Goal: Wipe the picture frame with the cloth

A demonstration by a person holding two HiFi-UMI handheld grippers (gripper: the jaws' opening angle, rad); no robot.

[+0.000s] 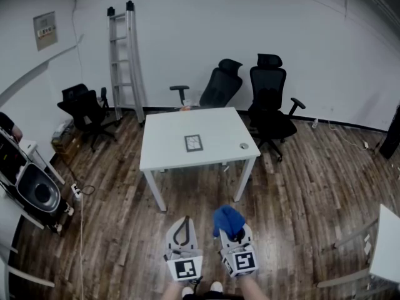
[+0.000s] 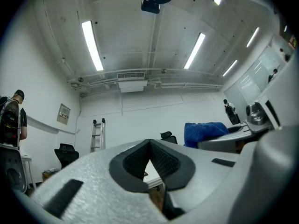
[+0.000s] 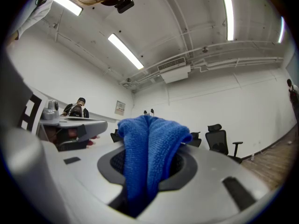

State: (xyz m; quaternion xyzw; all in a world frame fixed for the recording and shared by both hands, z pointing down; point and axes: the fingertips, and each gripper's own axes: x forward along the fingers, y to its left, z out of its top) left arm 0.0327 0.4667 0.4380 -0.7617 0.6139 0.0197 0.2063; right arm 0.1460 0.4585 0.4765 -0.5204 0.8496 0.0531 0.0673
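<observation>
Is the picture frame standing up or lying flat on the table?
Lying flat: the head view shows the picture frame face-up on the white table.

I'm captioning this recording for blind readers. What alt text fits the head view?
Seen from above, the right gripper clamps a blue cloth and the left gripper is shut and empty, both short of a white table. A picture frame lies flat on it; office chairs and a ladder stand behind.
</observation>
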